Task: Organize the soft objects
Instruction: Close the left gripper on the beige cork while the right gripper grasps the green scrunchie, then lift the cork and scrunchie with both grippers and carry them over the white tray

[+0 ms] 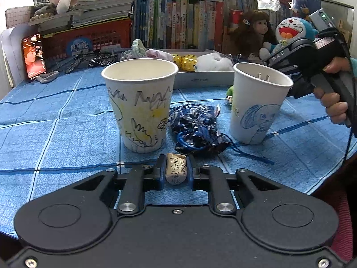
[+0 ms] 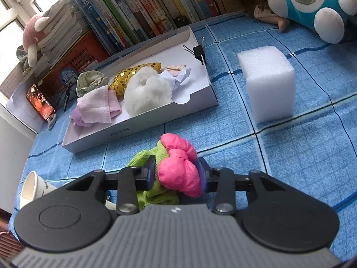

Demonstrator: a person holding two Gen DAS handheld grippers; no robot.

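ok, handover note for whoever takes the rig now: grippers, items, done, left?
Left gripper: shut on a small white tissue packet.
Right gripper: shut on a pink-and-green stuffed toy.
Done: white fluffy plush, gold sequin pouch, pink cloth lie in the white cardboard tray.
Left: both held items, blue patterned drawstring pouch, white foam block on the table.
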